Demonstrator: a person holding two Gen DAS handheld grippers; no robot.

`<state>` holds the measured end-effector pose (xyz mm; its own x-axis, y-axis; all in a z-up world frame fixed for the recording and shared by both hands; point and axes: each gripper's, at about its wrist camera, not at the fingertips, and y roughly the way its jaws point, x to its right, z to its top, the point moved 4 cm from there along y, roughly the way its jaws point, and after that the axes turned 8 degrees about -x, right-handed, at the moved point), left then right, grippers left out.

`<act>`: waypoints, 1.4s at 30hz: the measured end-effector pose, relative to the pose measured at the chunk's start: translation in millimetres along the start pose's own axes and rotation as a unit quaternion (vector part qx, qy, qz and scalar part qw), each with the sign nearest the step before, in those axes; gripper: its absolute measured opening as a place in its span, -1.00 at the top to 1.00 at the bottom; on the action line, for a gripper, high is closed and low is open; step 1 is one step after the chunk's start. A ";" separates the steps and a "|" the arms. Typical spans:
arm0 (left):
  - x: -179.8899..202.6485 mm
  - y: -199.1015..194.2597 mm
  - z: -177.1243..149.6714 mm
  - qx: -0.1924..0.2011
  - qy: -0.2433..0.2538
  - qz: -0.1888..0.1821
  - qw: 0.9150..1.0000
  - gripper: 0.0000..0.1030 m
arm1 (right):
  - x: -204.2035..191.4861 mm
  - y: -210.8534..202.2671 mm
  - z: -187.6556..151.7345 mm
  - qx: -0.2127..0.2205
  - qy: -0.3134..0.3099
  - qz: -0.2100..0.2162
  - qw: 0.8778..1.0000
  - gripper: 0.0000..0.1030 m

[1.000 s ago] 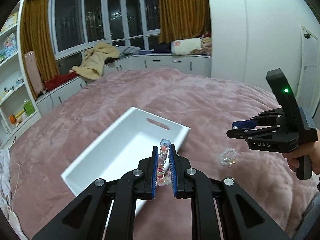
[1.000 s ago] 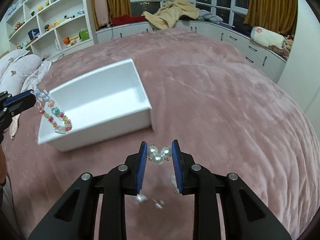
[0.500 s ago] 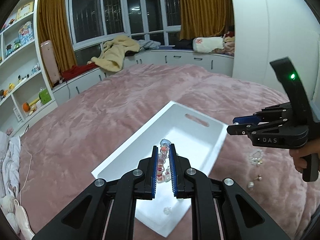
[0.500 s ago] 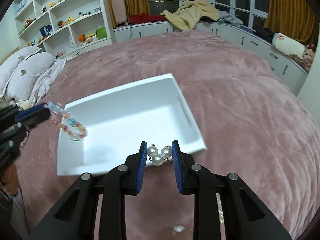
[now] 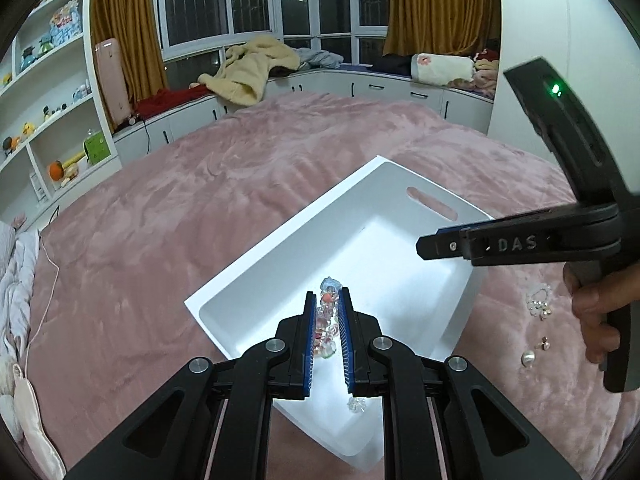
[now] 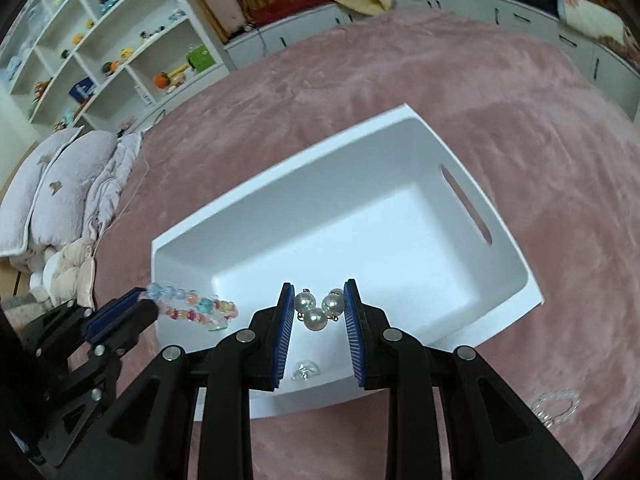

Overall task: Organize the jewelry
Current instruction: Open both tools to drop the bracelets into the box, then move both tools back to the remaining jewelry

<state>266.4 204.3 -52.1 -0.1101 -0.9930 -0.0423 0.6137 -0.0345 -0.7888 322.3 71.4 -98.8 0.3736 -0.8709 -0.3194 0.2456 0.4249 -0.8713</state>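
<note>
A white tray sits on the pink bedspread. My left gripper is shut on a colourful bead bracelet and holds it above the tray's near end; the bracelet also shows hanging in the right wrist view. My right gripper is shut on a pearl piece above the tray; it also shows in the left wrist view. A small clear bead piece lies inside the tray.
On the bedspread right of the tray lie a clear bead bracelet, a small earring and a loose pearl. Pillows lie at the bed's left. Shelves stand beyond.
Both grippers have moved over the tray with their jewelry still held. The tray now lies right under them.
</note>
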 end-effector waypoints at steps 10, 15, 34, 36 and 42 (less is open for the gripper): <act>-5.5 12.1 -15.6 -0.018 -0.019 -0.011 1.000 0.69 | -3.0 15.8 -12.3 -0.013 -0.008 -0.009 1.000 0.47; -10.3 9.8 -19.7 -0.011 -0.029 -0.001 1.000 0.58 | -4.5 4.3 -8.8 0.010 -0.014 0.003 1.000 -0.01; 51.0 -38.8 -10.7 0.050 0.016 -0.061 0.997 -0.86 | 79.4 -96.8 -42.7 0.078 0.017 -0.008 0.997 -0.82; 68.1 -39.2 -13.2 0.050 0.031 -0.068 0.996 -0.87 | 89.7 -104.8 -50.5 0.080 0.019 -0.017 0.996 -0.84; 114.9 -34.6 -27.4 0.046 0.065 -0.100 0.992 -0.87 | 120.8 -121.6 -86.9 0.086 0.020 -0.026 0.996 -0.90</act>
<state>211.1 94.4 -46.4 -0.3318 -0.9430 0.0258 0.6383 -0.2446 -0.7299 259.8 -107.0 -63.8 0.3209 -0.9005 -0.2935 0.4153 0.4123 -0.8109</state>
